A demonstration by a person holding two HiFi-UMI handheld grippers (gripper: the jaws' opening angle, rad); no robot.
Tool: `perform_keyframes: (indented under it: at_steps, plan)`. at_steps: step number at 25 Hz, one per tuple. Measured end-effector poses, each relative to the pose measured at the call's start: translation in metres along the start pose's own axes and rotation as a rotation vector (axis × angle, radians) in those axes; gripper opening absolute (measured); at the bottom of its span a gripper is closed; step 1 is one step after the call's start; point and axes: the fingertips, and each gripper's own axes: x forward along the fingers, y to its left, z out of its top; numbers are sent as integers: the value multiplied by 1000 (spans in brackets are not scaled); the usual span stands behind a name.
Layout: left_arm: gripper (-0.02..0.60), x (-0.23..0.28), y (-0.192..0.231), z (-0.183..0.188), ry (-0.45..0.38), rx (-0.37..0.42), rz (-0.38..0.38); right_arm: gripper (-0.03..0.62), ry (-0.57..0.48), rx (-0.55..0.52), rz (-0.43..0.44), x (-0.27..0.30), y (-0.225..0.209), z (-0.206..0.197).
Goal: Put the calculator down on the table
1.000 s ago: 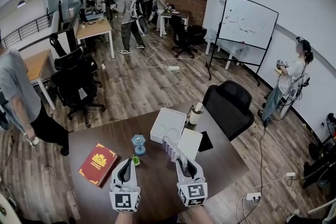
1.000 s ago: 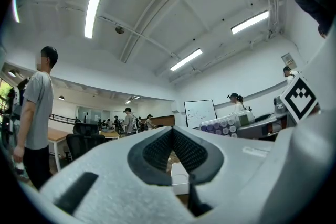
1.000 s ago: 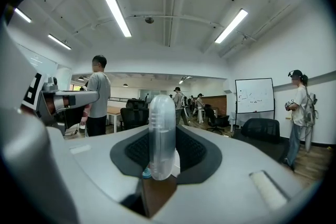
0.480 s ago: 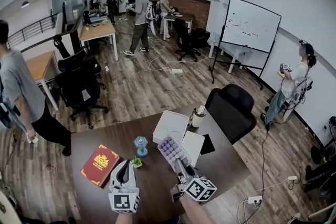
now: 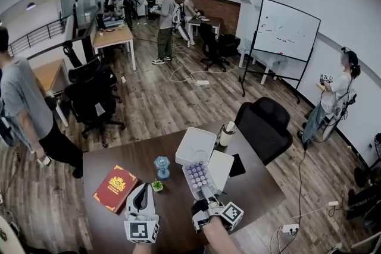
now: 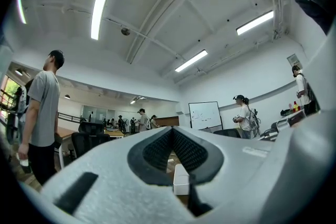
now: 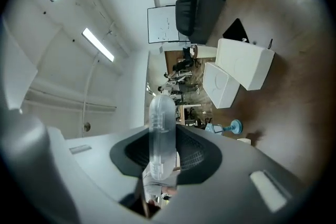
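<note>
Right gripper (image 5: 205,192) is clamped on the near end of the calculator (image 5: 196,178). Over the last second it rolled, so the calculator went from edge-on to keys-up, and it dropped lower. Calculator is now low over the table (image 5: 256,187), right of centre, just near of the white boxes (image 5: 221,165). Can't tell if it touches the top yet. Left gripper (image 5: 143,196) has jaws together and empty, parked on the table to the left, unmoved. Judgement: set-down nearly done, with a last bit down and then release. Risk: the far end clips the nearer box.
</note>
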Motion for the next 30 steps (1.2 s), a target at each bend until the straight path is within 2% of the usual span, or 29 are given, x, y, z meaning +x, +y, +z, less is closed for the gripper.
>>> perform_keyframes:
  at_steps: [8,22,26,30]
  plan:
    - [-5,-1,-1,-1,-1,11,3,115,-18,-37,-3,3,-10,7]
    - [-5,3,1,0,0,25,-1,115,-41,59,-309,-18,-201,9]
    - [-5,5,2,0,-1,25,-9,114,-63,18,-364,-26,-243,11]
    - [-5,2,5,-2,10,33,3,115,-39,38,-437,-40,-274,5]
